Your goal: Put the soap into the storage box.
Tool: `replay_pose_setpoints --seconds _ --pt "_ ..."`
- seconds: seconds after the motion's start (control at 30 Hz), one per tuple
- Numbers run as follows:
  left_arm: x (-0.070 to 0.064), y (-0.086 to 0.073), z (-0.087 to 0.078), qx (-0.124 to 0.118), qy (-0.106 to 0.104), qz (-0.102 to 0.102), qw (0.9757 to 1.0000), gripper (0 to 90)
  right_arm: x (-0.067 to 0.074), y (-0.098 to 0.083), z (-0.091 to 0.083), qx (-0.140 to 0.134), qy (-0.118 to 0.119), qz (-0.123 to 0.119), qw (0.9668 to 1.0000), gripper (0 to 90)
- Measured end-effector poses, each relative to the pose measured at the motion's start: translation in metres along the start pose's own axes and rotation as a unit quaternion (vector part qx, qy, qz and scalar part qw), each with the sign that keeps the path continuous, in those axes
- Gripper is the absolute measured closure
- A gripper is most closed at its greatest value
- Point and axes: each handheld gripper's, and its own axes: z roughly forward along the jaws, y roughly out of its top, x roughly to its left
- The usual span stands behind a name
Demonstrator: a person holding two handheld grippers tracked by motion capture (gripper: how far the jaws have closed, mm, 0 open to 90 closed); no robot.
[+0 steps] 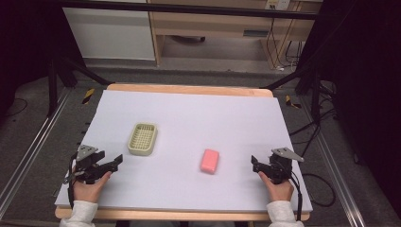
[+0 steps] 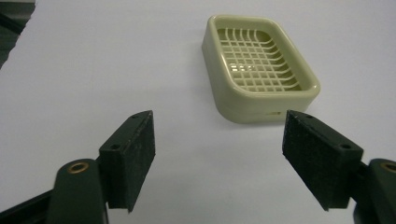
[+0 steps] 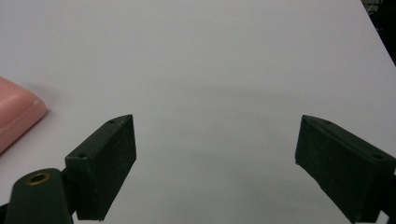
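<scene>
Left tongs (image 1: pixel 117 161) are held low at the table's (image 1: pixel 189 118) near left edge, jaws spread w/ nothing between. Right tongs (image 1: pixel 254 162) are held at the near right, jaws likewise spread and empty. Pink soap (image 1: pixel 209 161) is seen flat on the table btwn the two, nearer the right tongs, apart from both. Soap dish (image 1: pixel 142 138) is set farther back, just ahead of the left tongs, untouched.
</scene>
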Motion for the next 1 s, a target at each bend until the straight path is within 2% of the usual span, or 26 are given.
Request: replay_pose_setpoints --seconds 0.07,0.17,0.33,0.6,0.9,1.0 --pt "-0.001 0.000 -0.001 -0.003 0.000 -0.001 1.0000 25.5 0.000 0.000 0.000 0.002 0.000 -0.003 1.0000 12.4" --pt "-0.006 0.002 -0.004 -0.014 -0.006 -0.001 0.9999 25.9 0.001 -0.001 0.001 0.008 0.012 -0.003 0.9999 11.5" --pt "-0.013 0.003 -0.005 -0.022 -0.014 0.002 0.9996 27.8 0.002 -0.001 0.001 0.011 0.011 -0.007 0.9999 11.5" --pt "-0.028 0.006 -0.003 -0.026 -0.025 0.016 0.9992 28.3 0.002 -0.002 0.001 0.011 0.011 -0.007 0.9999 11.5" --pt "-0.034 0.009 -0.001 -0.028 -0.029 0.018 0.9990 29.3 0.002 -0.001 0.001 0.012 0.010 -0.007 0.9999 11.4" --pt "-0.039 0.011 0.000 -0.030 -0.035 0.024 0.9986 29.2 0.003 -0.001 0.001 0.010 0.006 -0.008 0.9999 11.5"
